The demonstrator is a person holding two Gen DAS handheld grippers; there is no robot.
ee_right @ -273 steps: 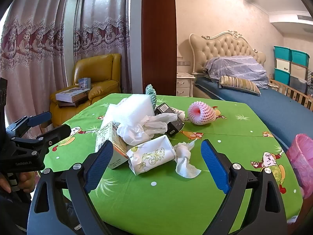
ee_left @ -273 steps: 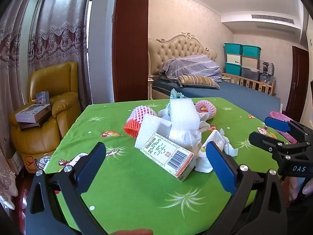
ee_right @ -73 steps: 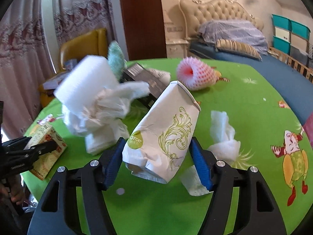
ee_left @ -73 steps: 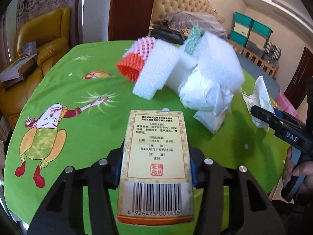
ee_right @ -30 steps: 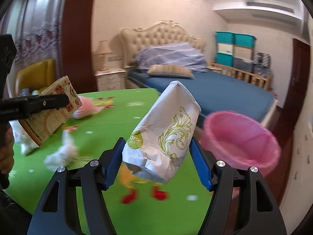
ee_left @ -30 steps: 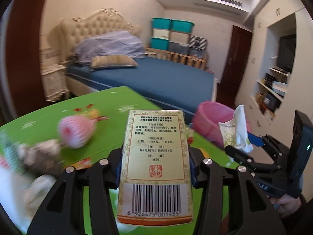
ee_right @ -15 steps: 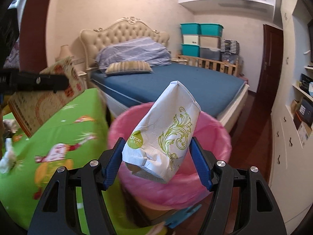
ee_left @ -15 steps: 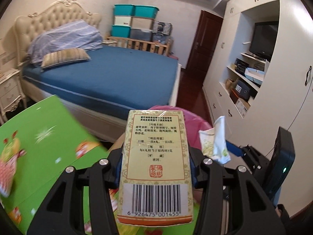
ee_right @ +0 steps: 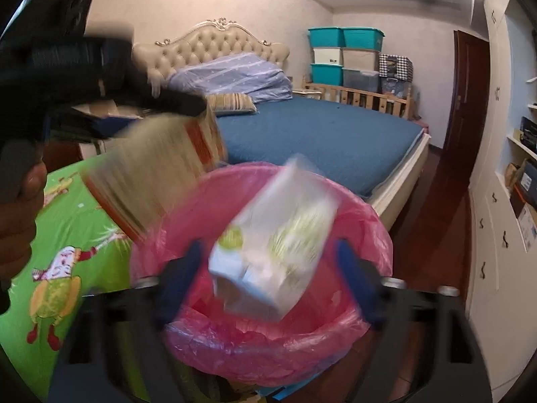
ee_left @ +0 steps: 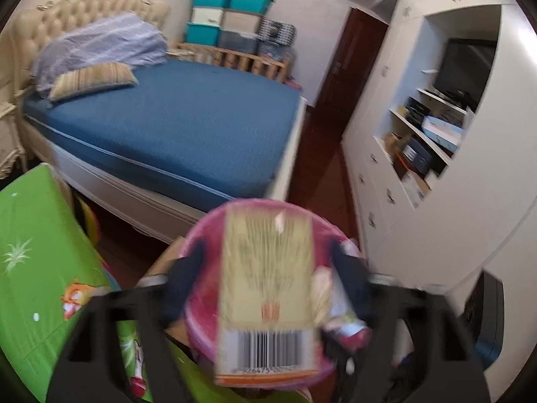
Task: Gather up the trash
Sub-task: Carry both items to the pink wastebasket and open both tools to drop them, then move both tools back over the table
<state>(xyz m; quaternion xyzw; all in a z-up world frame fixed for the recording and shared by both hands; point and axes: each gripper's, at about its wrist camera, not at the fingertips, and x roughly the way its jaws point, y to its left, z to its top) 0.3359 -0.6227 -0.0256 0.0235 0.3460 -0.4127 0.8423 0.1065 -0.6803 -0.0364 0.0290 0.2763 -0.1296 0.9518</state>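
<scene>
A: Item one, left gripper point(ee_left: 265, 275): jaws have just been opening and now stand wide, blue pads clear of the box point(ee_left: 266, 297) on both sides. Item two, right gripper point(ee_right: 268, 277): the same, jaws have just been opening, with the white paper pack point(ee_right: 273, 250) loose between them and touching neither pad.

B: Location of the two trash items?

A: Both blurred, apparently in free fall. The box hangs directly ahead of the left jaws, over the pink-lined bin point(ee_left: 208, 235). Its long axis runs away from the camera, barcode end nearest. The pack sits tilted over the mouth of the same bin point(ee_right: 362, 201), below and ahead of the right jaws.

B: Which hand is nearer the bin?

A: By my reading the right one. Its view looks straight into the bin opening, while the left gripper point(ee_right: 110, 67) comes in from the table point(ee_right: 74, 228) side, and the box point(ee_right: 151, 174) shows above the near-left rim. My guess is the pack lands inside; the box is closer to the edge and less sure.

B: Gaps in the record?

A: Motion blur smears both items and all four pads, so print and edges are unreadable. The bin floor is covered by the pack and liner folds. The lower rim is cut off behind the gripper bodies. The remaining table trash is out of frame. A hand point(ee_right: 16, 221) shows only partly at the left margin.
</scene>
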